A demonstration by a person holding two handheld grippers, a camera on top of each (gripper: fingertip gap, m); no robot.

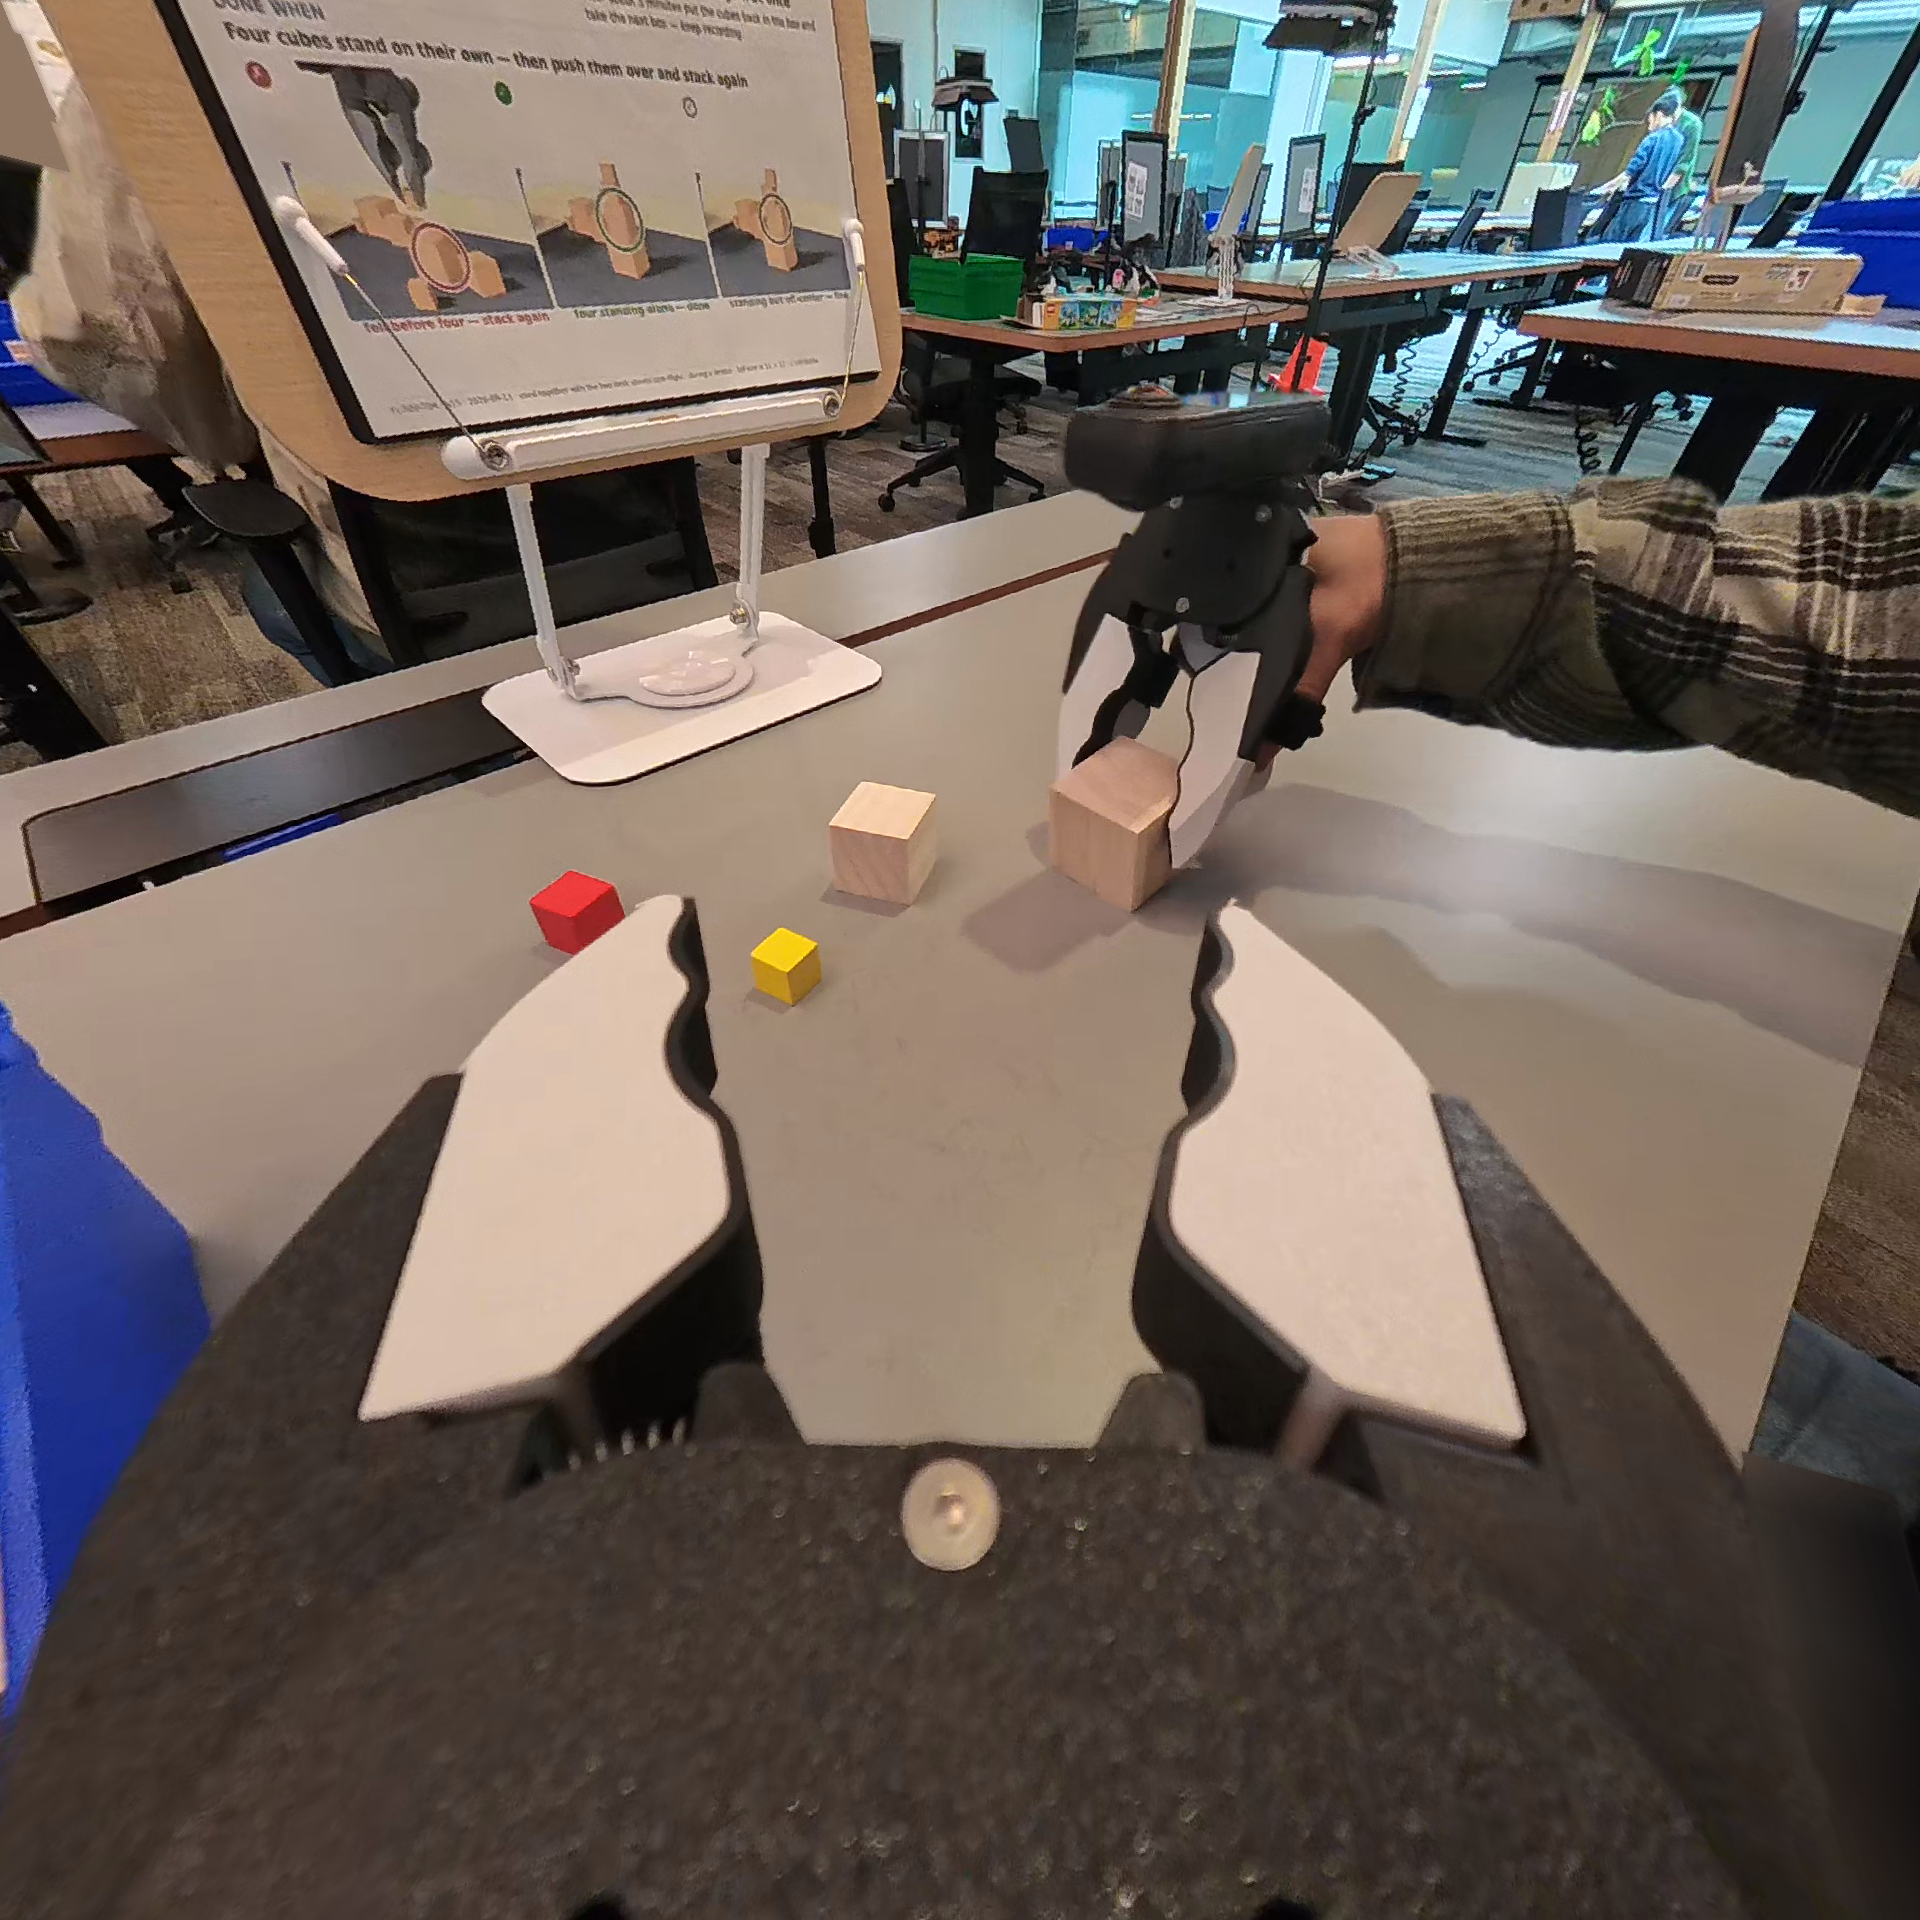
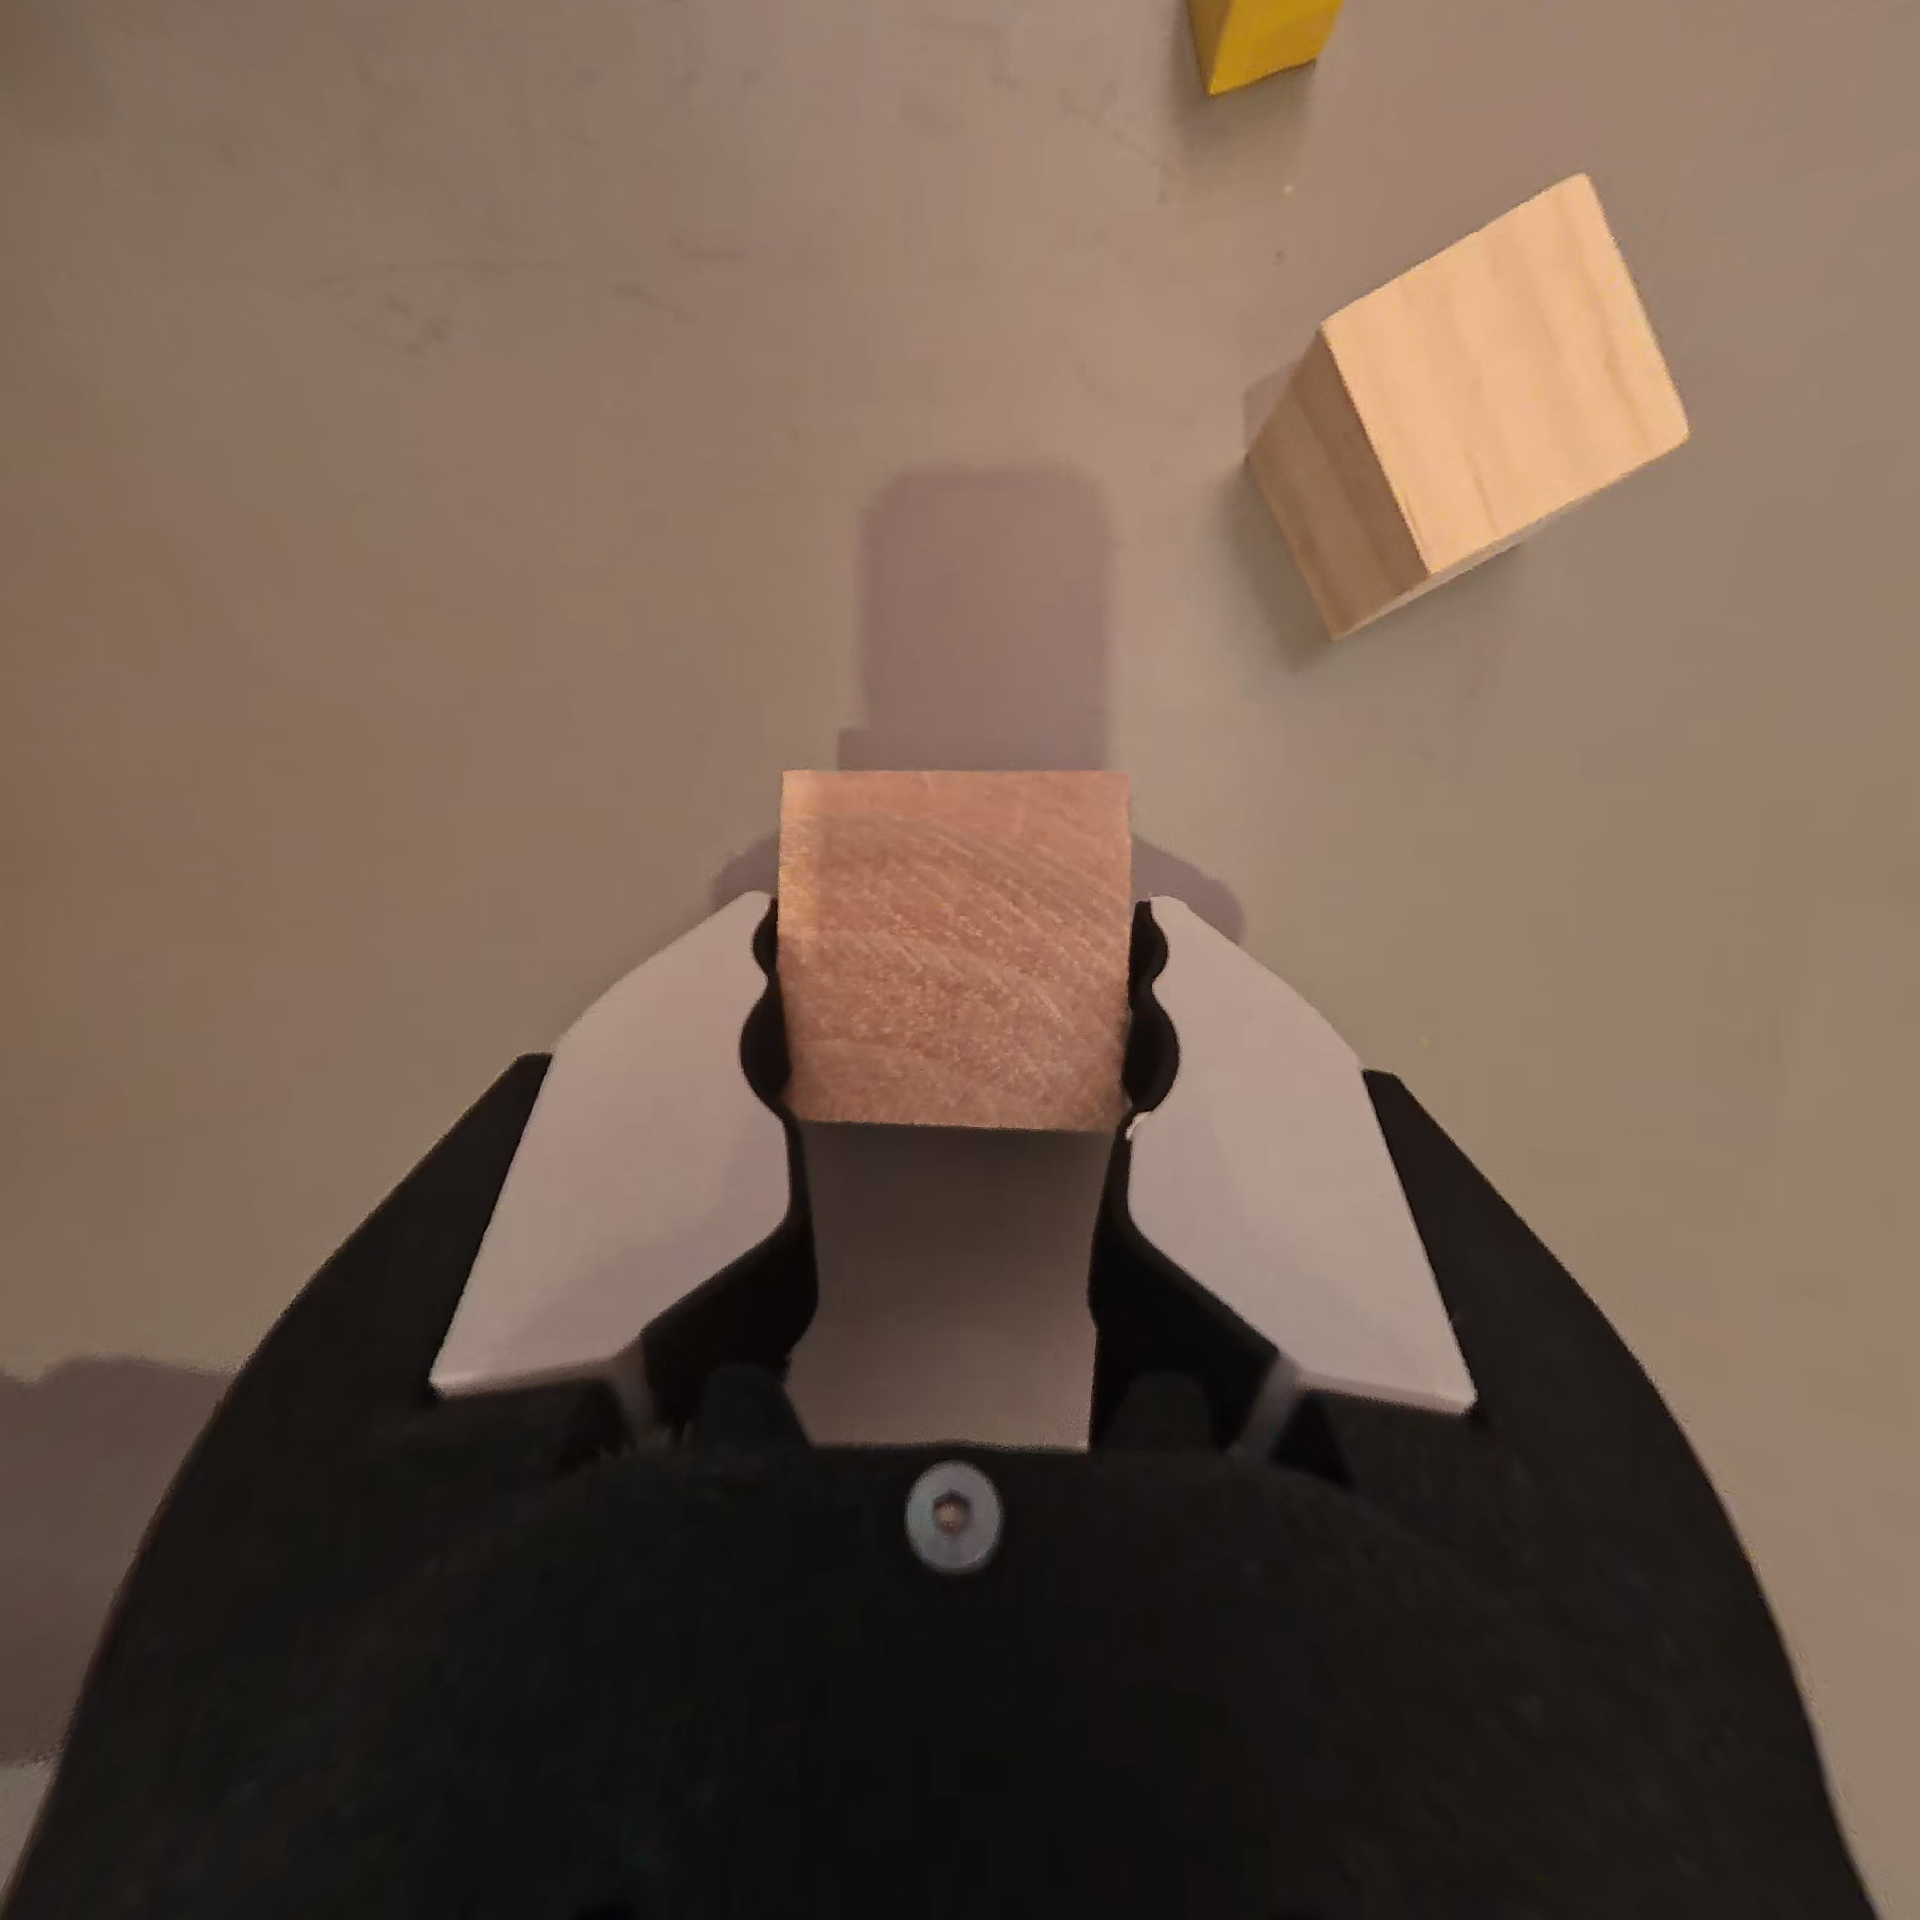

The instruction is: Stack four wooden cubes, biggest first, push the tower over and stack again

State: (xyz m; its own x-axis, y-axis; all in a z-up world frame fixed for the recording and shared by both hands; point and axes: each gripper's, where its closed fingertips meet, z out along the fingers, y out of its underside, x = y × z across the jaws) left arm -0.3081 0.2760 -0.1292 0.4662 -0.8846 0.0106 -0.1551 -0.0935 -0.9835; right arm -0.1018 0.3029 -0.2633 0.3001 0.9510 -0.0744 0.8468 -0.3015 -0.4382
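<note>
Four cubes lie on the grey table. The biggest plain wooden cube sits between the fingers of my right gripper, which points down from above. In the right wrist view both pads press its sides, so my right gripper is shut on this cube, at or just above the table. A smaller plain wooden cube stands to its left. A red cube and a small yellow cube lie nearer me. My left gripper is open and empty, hovering short of the cubes.
An instruction board on a white stand stands at the table's back left. A blue bin is at the left edge. A plaid sleeve reaches in from the right. The table's right edge is close. Office desks lie beyond.
</note>
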